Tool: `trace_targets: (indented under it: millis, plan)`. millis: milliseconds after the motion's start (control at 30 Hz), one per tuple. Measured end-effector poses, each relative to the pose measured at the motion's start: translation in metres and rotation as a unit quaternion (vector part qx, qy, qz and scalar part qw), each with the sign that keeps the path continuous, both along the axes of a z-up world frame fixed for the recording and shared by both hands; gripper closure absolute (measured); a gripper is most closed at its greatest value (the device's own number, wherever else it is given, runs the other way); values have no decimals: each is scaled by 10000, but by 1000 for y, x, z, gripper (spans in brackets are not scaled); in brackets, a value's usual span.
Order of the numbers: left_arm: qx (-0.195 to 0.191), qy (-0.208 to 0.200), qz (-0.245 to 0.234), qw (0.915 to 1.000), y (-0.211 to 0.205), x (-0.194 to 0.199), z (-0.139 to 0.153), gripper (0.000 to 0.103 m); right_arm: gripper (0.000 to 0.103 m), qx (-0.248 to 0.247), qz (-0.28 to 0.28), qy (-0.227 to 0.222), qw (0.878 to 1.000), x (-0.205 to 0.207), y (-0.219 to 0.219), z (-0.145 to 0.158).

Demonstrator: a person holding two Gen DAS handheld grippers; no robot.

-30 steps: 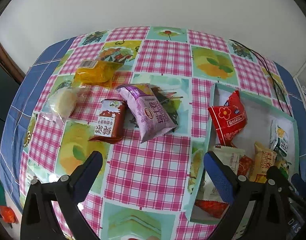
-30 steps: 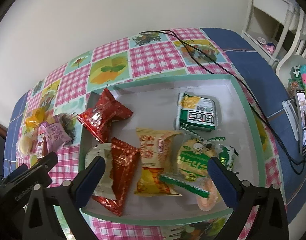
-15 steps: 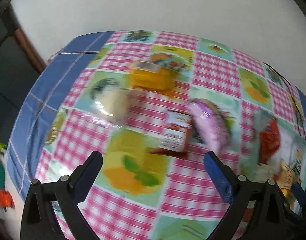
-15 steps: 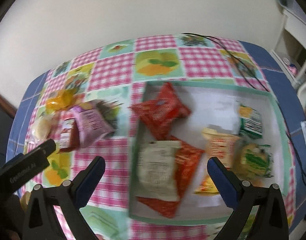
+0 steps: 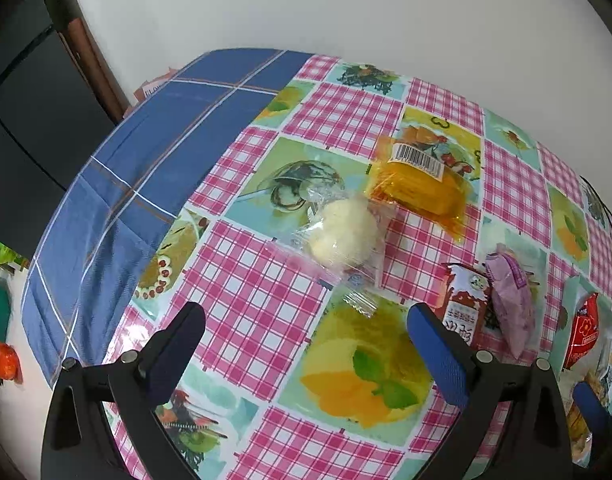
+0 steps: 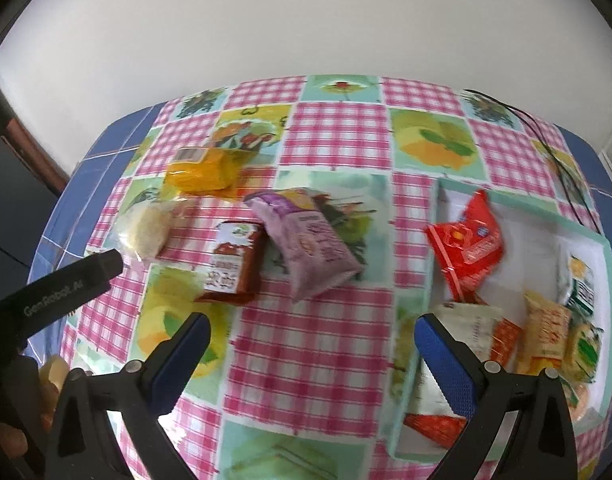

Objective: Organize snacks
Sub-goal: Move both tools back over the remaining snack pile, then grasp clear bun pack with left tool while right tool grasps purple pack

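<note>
My left gripper [image 5: 306,324] is open and empty above the checked tablecloth, just short of a clear-wrapped pale bun [image 5: 343,235]. Behind the bun lies a yellow packet [image 5: 420,188]. A dark red carton [image 5: 466,308] and a purple packet [image 5: 512,296] lie to its right. My right gripper [image 6: 312,338] is open and empty too, over the cloth in front of the purple packet [image 6: 312,248] and red carton [image 6: 233,262]. The bun [image 6: 149,228] and yellow packet [image 6: 203,174] sit at the left. A teal-rimmed box [image 6: 436,236] at the right holds a red packet [image 6: 466,240] and several others.
The left gripper's body [image 6: 53,288] and a hand [image 6: 51,376] reach in at the lower left of the right wrist view. A black cable [image 6: 554,156] runs along the table's far right. The blue cloth edge [image 5: 117,204] drops off at the left beside a dark doorway.
Both grippers have swung left, away from the box. The left one now faces the bun and yellow packet; the right one now faces the purple packet and carton. Both stay open.
</note>
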State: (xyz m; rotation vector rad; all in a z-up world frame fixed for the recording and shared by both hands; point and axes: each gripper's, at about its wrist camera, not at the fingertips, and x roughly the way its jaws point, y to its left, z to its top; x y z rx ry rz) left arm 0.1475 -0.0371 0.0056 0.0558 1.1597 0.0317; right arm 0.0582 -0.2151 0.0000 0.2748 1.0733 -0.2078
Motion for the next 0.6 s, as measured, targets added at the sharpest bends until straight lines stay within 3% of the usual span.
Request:
trace_targets:
  millis: [333, 433, 600]
  plan:
    - [67, 26, -213, 9997, -2, 30, -11, 2, 1, -221, 73, 120, 9997, 40, -1, -17]
    - [70, 10, -297, 9995, -5, 39, -15, 3, 6, -256, 48, 157, 9995, 52, -7, -23]
    - [110, 42, -408, 9991, -8, 53, -26, 13, 13, -287, 97, 148, 9994, 67, -10, -32]
